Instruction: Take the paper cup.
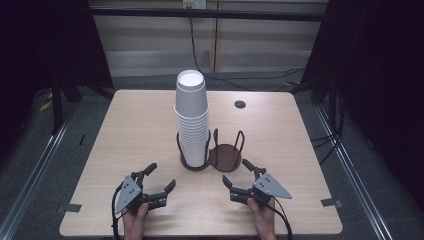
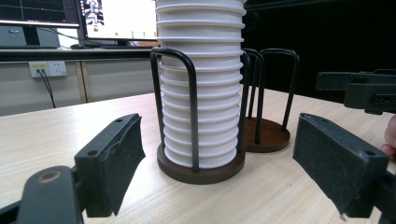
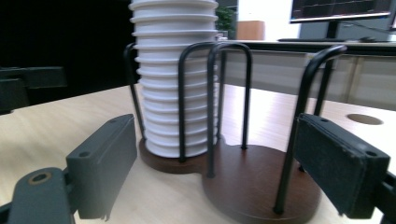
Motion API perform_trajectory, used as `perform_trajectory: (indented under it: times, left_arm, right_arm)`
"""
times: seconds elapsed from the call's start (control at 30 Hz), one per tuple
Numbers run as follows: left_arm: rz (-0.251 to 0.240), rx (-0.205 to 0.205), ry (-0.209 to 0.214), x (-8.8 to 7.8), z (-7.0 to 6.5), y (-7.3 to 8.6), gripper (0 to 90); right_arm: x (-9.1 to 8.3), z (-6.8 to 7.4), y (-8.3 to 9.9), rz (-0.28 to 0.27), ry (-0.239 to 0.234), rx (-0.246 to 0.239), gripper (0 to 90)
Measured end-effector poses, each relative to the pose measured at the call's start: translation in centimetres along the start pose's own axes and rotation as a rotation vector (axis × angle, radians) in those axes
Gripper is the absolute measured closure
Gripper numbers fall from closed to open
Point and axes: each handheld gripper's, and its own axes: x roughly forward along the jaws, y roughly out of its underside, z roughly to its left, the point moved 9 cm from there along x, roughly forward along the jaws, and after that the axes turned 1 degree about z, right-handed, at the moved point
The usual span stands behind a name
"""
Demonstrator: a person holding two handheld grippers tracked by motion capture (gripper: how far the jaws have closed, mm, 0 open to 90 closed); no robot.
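I hold both grippers, left gripper (image 1: 159,179) and right gripper (image 1: 237,172), spread wide at lower centre, cup stack (image 1: 191,120) untouched in its holder (image 1: 225,159).

No legible text, label, brand, number or sign is found on any item. Coloured content is displayed on the monitor (image 2: 119,18) in the left gripper view, and rows of fine lines on the dark screen (image 3: 343,8) in the right gripper view, but both are too small and blurred to be read. The stack of white cups (image 1: 191,117), the wooden cup holder (image 1: 226,156) and the table (image 1: 130,130) are unmarked.
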Motion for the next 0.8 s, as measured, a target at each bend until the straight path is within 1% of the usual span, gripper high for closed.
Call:
perform_trajectory:
  times: [0.07, 0.1, 0.17, 0.23, 0.33, 0.37, 0.4, 0.5, 0.53, 0.57, 0.6, 0.67, 0.73, 0.77, 0.8]
  left_arm:
    - [0.001, -0.003, 0.003, 0.0, 0.0, 0.0, 15.8]
    - [0.001, -0.003, 0.004, 0.0, 0.0, 0.0, 15.8]
    - [0.004, 0.001, 0.002, 0.0, 0.0, 0.0, 15.8]
    - [0.002, 0.008, 0.000, 0.0, 0.0, 0.0, 15.8]
    - [-0.001, -0.006, 0.010, 0.0, -0.1, 0.0, 15.8]
    - [0.001, 0.010, 0.002, 0.0, 0.0, 0.0, 15.8]
    - [0.000, -0.002, 0.005, 0.0, -0.1, 0.0, 15.8]
    - [0.000, -0.002, 0.005, 0.0, -0.1, 0.0, 15.8]
    - [0.001, 0.003, 0.001, 0.0, 0.0, 0.0, 15.8]
    - [0.000, -0.002, 0.006, 0.0, -0.1, 0.0, 15.8]
    - [-0.003, -0.005, 0.009, 0.0, -0.2, 0.0, 15.8]
    - [-0.003, -0.001, 0.007, 0.0, -0.2, 0.0, 15.8]
    - [-0.004, -0.002, 0.006, 0.0, -0.1, 0.0, 15.7]
    - [0.002, 0.009, 0.000, 0.0, 0.0, 0.0, 15.8]
    - [0.000, 0.001, 0.004, 0.0, 0.0, 0.0, 15.8]
  right_arm:
    - [0.0, 0.0, 0.0, -0.001, 0.005, -0.001, 12.8]
    - [0.0, 0.1, 0.0, -0.003, 0.008, -0.012, 12.7]
    - [-0.1, -0.1, 0.0, 0.005, 0.019, -0.001, 12.5]
    - [-0.2, -0.2, 0.0, 0.007, 0.014, 0.009, 12.4]
    - [-0.2, -0.1, 0.0, 0.007, 0.013, 0.007, 12.2]
    - [-0.2, -0.1, 0.1, 0.010, 0.013, 0.007, 12.2]
    - [-0.1, -0.1, 0.1, 0.010, 0.014, 0.008, 12.2]
    - [-0.1, -0.3, 0.1, 0.016, 0.026, 0.024, 12.3]
    - [0.0, -0.4, 0.1, 0.028, 0.032, 0.034, 12.3]
    - [0.1, -0.5, 0.2, 0.041, 0.036, 0.045, 12.3]
    - [0.1, -0.4, 0.3, 0.050, 0.031, 0.050, 12.5]
    - [0.3, -0.2, 0.4, 0.072, 0.021, 0.033, 12.7]
    - [0.3, 0.1, 0.4, 0.086, 0.007, 0.034, 13.2]
    - [0.3, 0.3, 0.5, 0.097, -0.014, 0.034, 15.1]
    - [0.2, 0.6, 0.5, 0.119, -0.044, 0.039, 18.8]
